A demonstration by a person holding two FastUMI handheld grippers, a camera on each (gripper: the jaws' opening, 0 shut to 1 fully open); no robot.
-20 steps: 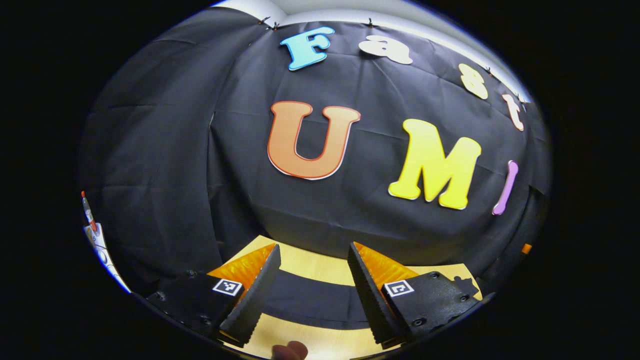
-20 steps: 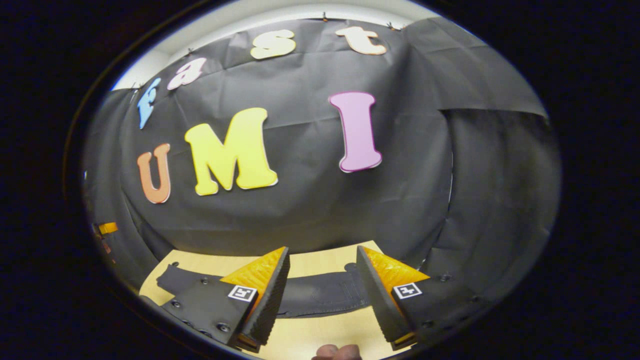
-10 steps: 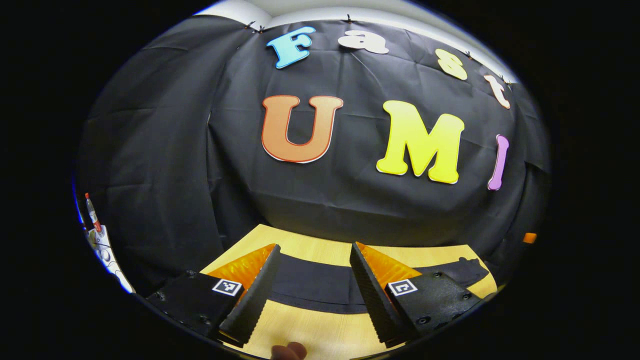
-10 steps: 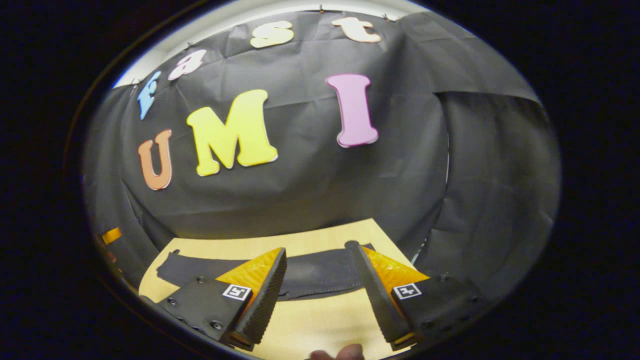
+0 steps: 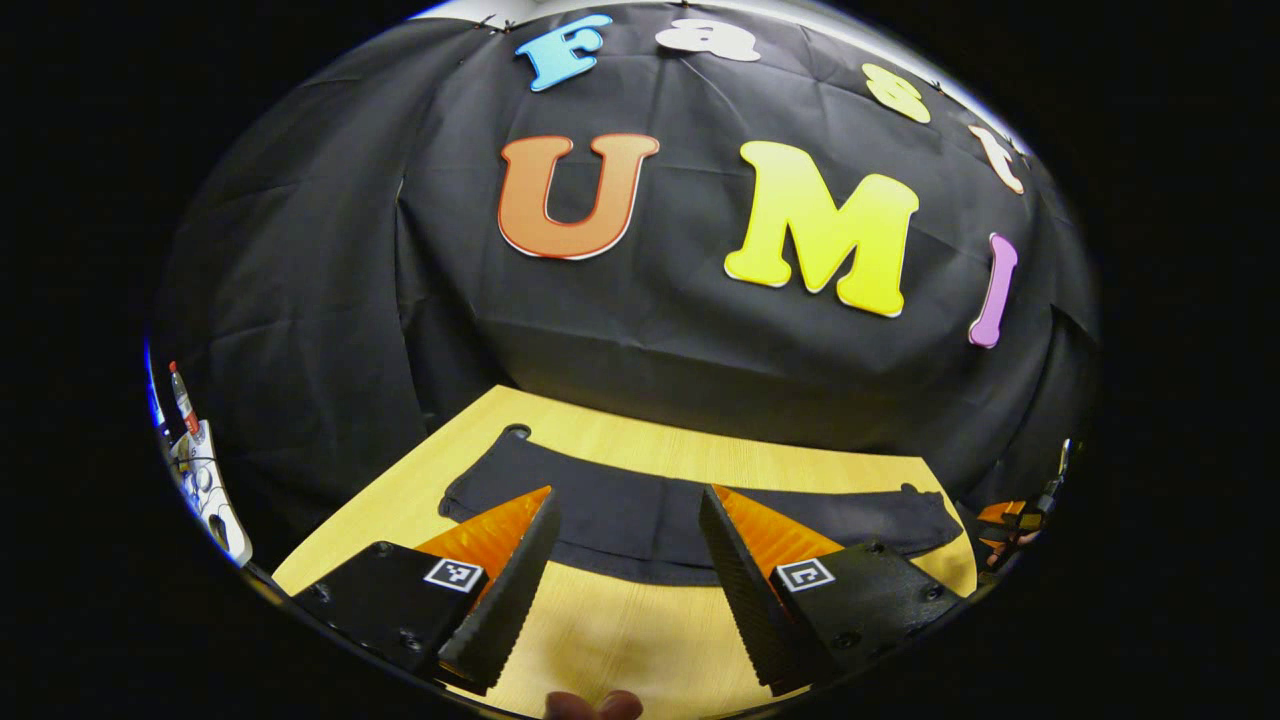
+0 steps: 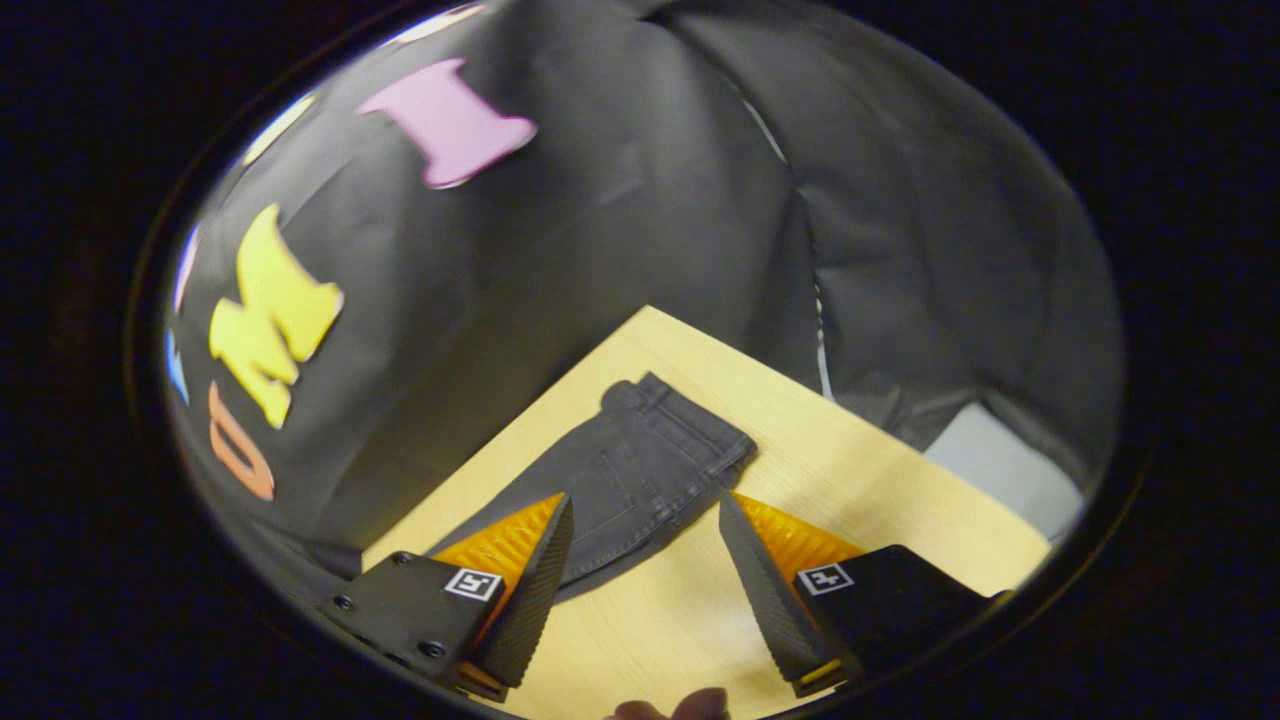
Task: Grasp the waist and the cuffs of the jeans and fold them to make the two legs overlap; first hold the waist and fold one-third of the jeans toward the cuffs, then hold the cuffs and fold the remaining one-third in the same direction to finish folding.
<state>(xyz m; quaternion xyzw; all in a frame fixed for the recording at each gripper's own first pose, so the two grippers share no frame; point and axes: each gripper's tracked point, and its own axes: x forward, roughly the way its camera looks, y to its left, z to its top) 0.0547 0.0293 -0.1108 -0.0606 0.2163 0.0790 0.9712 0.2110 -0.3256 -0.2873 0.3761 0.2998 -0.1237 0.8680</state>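
Jeans (image 5: 640, 515) lie flat on the yellow wooden table (image 5: 620, 640), dark and stretched out sideways. On the left, the left gripper (image 5: 627, 580) hangs above them, fingers apart, holding nothing. On the right, the right gripper (image 6: 645, 585) hangs near the waist (image 6: 680, 425), fingers apart too.

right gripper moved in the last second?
Yes. The right gripper tipped down and rolled: the wall's letters slid up and left, and more of the table and the jeans shows.
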